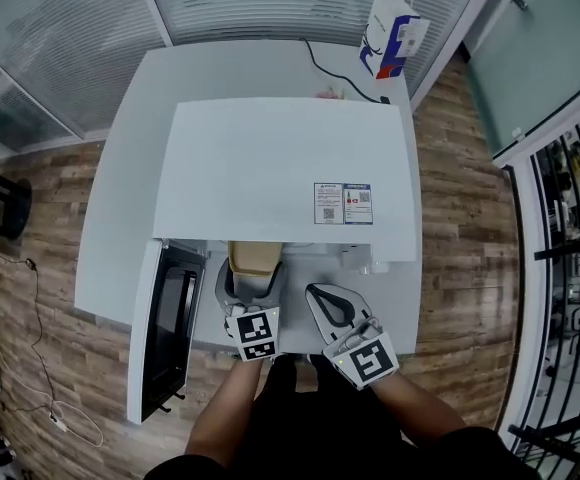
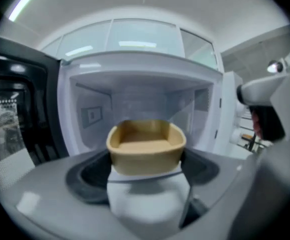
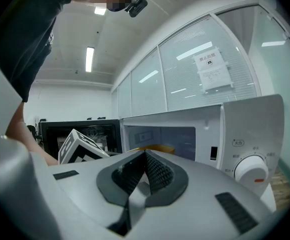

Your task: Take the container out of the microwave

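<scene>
Left gripper view, nearest first: the left gripper (image 2: 145, 160) has its jaws clamped on opposite sides of the tan container (image 2: 146, 143), which sits between them at the mouth of the microwave (image 2: 135, 66), just in front of the open cavity. The right gripper (image 3: 146, 170), alongside, is pinched closed on nothing. The container looks like a light, stiff, smooth-walled open tub, probably slippery, so a level grip across opposite walls below the rim seems safest. Farther left, the door (image 1: 168, 318) stands wide open.
</scene>
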`<state>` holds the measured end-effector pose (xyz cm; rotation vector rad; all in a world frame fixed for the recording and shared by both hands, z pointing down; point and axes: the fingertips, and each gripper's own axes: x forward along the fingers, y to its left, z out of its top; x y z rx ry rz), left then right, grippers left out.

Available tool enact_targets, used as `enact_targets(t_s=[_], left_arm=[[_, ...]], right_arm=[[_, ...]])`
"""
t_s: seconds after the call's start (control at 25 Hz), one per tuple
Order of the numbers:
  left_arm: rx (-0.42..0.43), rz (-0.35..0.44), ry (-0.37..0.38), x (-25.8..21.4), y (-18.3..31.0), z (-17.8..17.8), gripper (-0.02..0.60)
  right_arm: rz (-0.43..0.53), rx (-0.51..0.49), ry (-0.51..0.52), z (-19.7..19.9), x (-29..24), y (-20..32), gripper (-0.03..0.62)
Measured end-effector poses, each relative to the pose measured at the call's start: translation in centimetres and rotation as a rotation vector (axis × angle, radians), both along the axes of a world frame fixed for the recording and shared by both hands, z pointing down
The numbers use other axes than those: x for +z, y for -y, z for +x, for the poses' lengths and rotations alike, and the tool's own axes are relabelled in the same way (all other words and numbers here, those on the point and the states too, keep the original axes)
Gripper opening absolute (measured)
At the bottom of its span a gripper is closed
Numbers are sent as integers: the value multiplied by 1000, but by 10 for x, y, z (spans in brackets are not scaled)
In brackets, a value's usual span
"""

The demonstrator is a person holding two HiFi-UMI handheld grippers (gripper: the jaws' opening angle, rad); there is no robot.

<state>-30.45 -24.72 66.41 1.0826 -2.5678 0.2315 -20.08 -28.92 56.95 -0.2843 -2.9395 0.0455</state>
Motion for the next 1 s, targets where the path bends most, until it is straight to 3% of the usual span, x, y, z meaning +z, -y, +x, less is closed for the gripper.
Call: enact_targets(t_s=[0.44, 1.0], left_arm=[[96, -11, 15, -18, -43, 58, 437], [96, 112, 99, -93, -100, 93, 437]], right_arm=[[48, 101, 37, 8, -27, -4, -6], [70, 116, 135, 7, -70, -29, -6]])
